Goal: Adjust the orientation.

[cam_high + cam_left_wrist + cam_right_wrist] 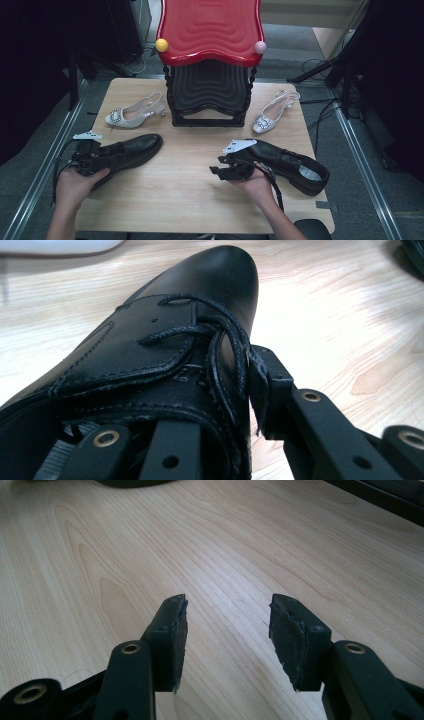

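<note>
Right now the left gripper [107, 157] sits at the table's [180, 200] left edge, jaws set around the laced part of the left black shoe [131, 150]. From the left gripper view the shoe [165, 340] runs straight out from the jaws, toe pointing away; one pad presses the side by the laces, the other jaw is under/behind the leather at the tongue, so the grip is closed on the shoe's upper, narrow gap w/ leather between. In the high view the toe points toward the table's middle, heel end back at the person's left hand [80, 182].

Right gripper [216, 167] rests low near the table's centre-front, held in the right hand [257, 182]. Its jaws stand well apart w/ nothing between them; the right gripper view has bare wood grain [210, 555] past the two pads. The right black shoe [295, 165] lies just beside & behind that gripper, heel opening toward the right edge; not touched by the pads.

Farther back: two pale slingback heels [135, 114] [272, 114] either side of a black stand [209, 95] w/ a red top [210, 27].
</note>
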Demonstrator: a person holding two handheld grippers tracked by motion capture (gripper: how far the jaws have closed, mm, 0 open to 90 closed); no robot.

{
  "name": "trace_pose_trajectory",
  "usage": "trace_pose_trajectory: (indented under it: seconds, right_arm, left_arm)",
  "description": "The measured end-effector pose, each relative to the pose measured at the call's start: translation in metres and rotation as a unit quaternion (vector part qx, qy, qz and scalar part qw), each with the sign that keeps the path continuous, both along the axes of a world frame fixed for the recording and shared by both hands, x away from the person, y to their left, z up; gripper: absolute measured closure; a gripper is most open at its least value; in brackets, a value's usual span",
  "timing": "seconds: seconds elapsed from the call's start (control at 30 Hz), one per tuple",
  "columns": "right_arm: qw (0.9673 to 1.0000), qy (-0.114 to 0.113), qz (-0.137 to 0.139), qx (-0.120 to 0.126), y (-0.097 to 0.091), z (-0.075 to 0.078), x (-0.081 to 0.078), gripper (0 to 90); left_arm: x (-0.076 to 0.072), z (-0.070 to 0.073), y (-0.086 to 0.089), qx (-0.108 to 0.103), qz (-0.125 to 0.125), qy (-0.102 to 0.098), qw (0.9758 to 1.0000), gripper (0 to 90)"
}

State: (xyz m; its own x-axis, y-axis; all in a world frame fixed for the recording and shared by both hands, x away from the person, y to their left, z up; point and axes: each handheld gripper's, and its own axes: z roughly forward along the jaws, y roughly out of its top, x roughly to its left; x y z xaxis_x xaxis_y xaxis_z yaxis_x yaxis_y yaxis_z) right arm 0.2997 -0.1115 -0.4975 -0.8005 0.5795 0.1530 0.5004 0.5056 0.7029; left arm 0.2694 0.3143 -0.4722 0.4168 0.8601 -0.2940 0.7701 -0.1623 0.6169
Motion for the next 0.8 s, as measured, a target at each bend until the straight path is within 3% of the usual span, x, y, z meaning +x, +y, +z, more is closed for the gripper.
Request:
trace_pose_trajectory:
  seconds: [0.3,0.67,0.8]
  right_arm:
    - [0.9999,-0.007,-0.014,0.006,-0.011,0.0,-0.007,50.4]
    - [0.9992,-0.008,-0.04,0.005,-0.026,-0.001,-0.015,49.9]
    - [0.9988,-0.007,-0.048,0.003,-0.031,-0.002,-0.019,49.6]
  left_arm:
    - [0.013,0.008,-0.038,-0.017,-0.06,-0.009,0.998,74.6]
    - [0.028,0.012,-0.089,-0.02,-0.118,-0.013,0.9928,74.4]
    - [0.032,0.013,-0.108,-0.017,-0.143,-0.014,0.9895,74.4]
